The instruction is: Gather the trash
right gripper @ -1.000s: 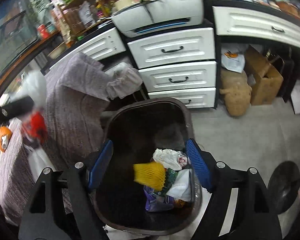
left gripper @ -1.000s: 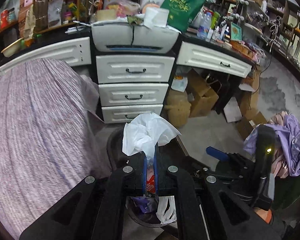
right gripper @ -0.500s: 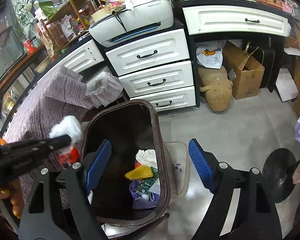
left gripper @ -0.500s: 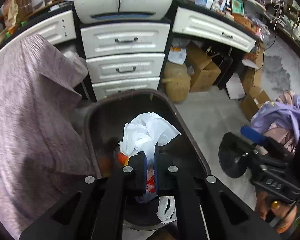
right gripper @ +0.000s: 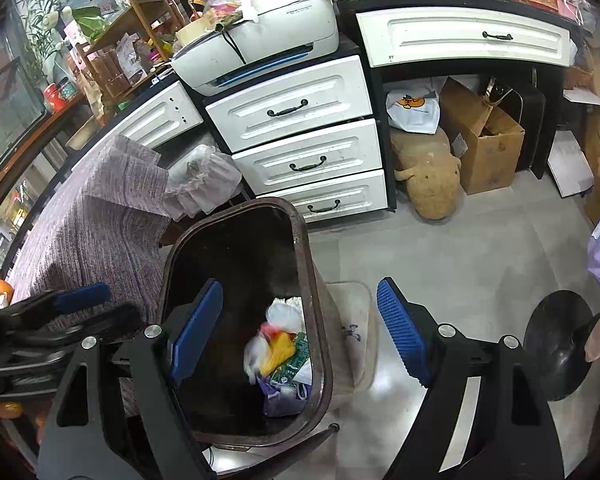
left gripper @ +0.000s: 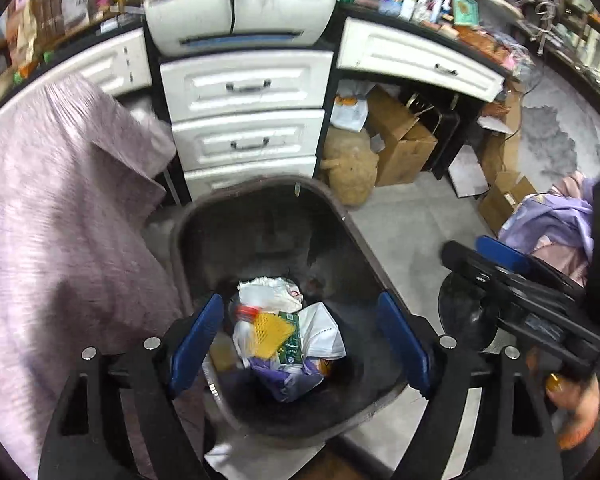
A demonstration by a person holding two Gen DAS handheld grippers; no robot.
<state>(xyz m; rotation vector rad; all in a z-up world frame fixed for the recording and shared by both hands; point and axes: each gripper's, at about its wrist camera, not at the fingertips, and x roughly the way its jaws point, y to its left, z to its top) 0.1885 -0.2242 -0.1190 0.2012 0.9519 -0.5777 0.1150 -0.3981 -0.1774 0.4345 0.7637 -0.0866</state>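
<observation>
White bag (left gripper: 268, 292) has dropped from left gripper (left gripper: 300, 336); fingers are opening wide, empty, hanging directly above the bin (left gripper: 356, 224). Bag is lying inside. Right gripper (right gripper: 300, 332) is gaping beside the rim.

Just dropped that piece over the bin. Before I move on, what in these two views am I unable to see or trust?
- Trash bin floor, both wrist views: covered by the trash pile; anything beneath it is hidden.
- White bag in the pile, right wrist view: motion-blurred, so whether it has settled is unclear.
- Left gripper, jaws opening, nothing between them: its fingertips end at the frame's lower part.
- Right gripper: open and empty.
</observation>
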